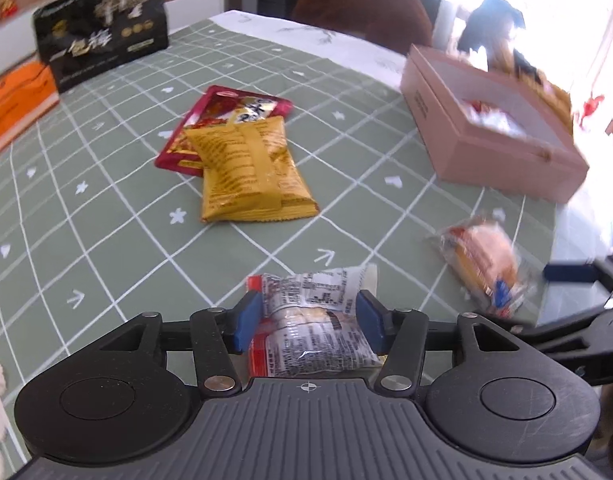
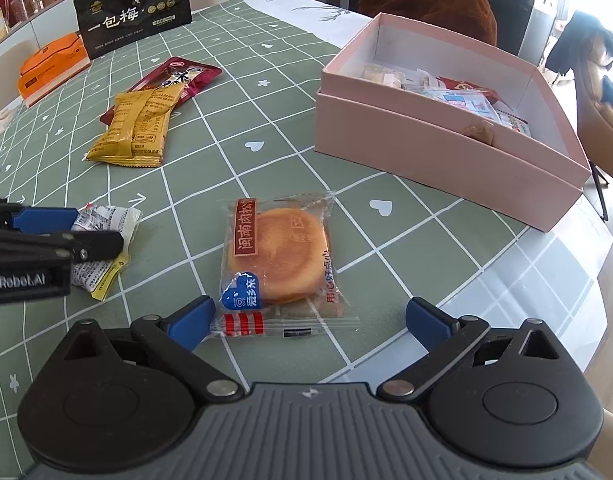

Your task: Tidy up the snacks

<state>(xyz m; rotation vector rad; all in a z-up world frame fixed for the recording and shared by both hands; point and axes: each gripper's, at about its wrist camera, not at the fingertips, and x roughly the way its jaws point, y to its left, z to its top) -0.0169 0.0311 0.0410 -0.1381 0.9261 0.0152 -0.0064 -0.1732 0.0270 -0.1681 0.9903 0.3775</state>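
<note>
Blue pads of the left gripper (image 1: pixel 309 322) pinch a clear snack packet (image 1: pixel 312 320) from both sides; the jaws are narrowed onto it. The packet's long axis runs away from the camera, its far end pointing toward the yellow pack (image 1: pixel 246 170). The yellow pack lies partly on a red pack (image 1: pixel 222 120), its long axis also running away from the camera. A pink box (image 1: pixel 482 136) sits right of the yellow pack. A wrapped cake (image 1: pixel 484 258), blurred, lies nearer than the box, with one right-gripper finger just beside it.

Right wrist view: the right gripper (image 2: pixel 310 322) has its jaws spread wide, holding nothing. The cake (image 2: pixel 280 262) lies flat on the green checked cloth (image 2: pixel 386 264) between and just beyond the pads, long axis pointing away from the camera; its near edge touches or nearly touches the left pad (image 2: pixel 190 322). The left gripper (image 2: pixel 72 228) is left of the cake, clamped on the packet (image 2: pixel 104 218). The box (image 2: pixel 434 148), open and holding small snacks, stands beyond the cake to the right.
</note>
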